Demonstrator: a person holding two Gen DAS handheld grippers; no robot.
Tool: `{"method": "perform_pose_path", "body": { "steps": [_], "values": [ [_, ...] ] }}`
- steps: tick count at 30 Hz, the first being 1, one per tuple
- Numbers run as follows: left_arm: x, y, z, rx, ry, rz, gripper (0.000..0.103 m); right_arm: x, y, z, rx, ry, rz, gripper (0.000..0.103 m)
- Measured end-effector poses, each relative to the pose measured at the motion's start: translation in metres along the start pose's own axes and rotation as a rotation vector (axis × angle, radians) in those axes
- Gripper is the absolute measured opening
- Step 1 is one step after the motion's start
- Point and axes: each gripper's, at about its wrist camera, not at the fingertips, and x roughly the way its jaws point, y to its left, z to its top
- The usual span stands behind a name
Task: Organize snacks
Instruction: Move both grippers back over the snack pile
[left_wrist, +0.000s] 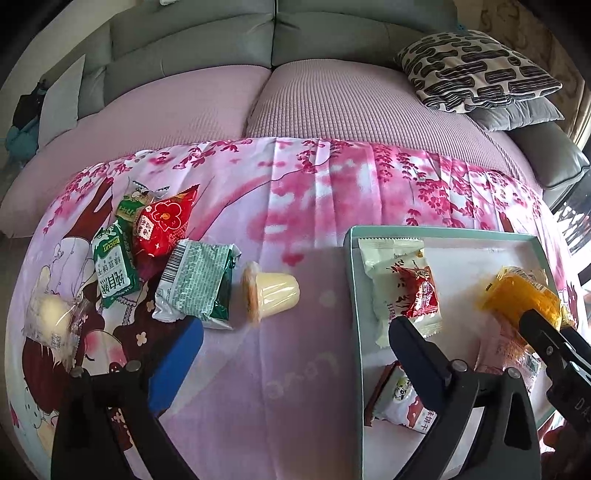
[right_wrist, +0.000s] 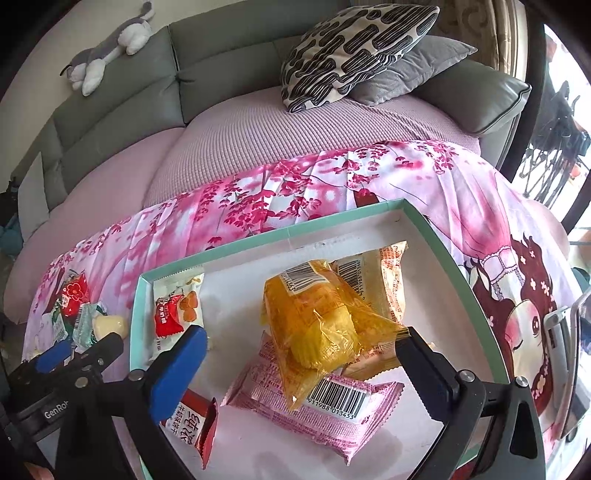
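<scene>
A teal-rimmed white tray lies on the pink cloth and holds several snack packs. My right gripper is open over the tray, its fingers wide apart around an orange pack that lies on a pink pack. In the left wrist view the orange pack shows by the right gripper's finger. My left gripper is open and empty above the cloth. Loose snacks lie to its left: a yellow jelly cup, a green-white pack, a red pack, a green biscuit pack.
A clear-wrapped pale cake lies at the far left. The tray also holds a white pack with a small red pack on it. A patterned cushion rests on the grey sofa behind. A plush toy lies on the sofa back.
</scene>
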Motion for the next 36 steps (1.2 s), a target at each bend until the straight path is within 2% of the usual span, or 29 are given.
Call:
{"method": "perform_pose_path", "body": {
  "steps": [8, 18, 21, 25, 27, 30, 36],
  "values": [
    [0.000, -0.001, -0.002, 0.011, 0.012, -0.005, 0.101, -0.003, 0.000, 0.001, -0.009, -0.002, -0.009, 0.103],
    [-0.012, 0.014, 0.002, -0.026, -0.012, 0.012, 0.100, -0.031, 0.020, 0.008, -0.051, -0.122, -0.001, 0.103],
    [-0.017, 0.024, 0.002, -0.058, -0.033, 0.046, 0.100, -0.033, 0.028, 0.009, -0.067, -0.132, -0.010, 0.103],
    [-0.021, 0.039, 0.002, -0.117, -0.029, 0.166, 0.100, -0.030, 0.040, 0.008, -0.087, -0.122, -0.005, 0.103],
    [-0.020, 0.049, 0.002, -0.137, -0.019, 0.164, 0.100, -0.028, 0.046, 0.006, -0.097, -0.111, 0.004, 0.103],
    [-0.020, 0.070, 0.000, -0.178, -0.002, 0.187, 0.100, -0.026, 0.057, 0.003, -0.114, -0.100, 0.020, 0.103],
    [-0.037, 0.127, -0.006, -0.264, -0.019, 0.299, 0.100, -0.022, 0.090, -0.004, -0.160, -0.077, 0.093, 0.103]
  ]
}}
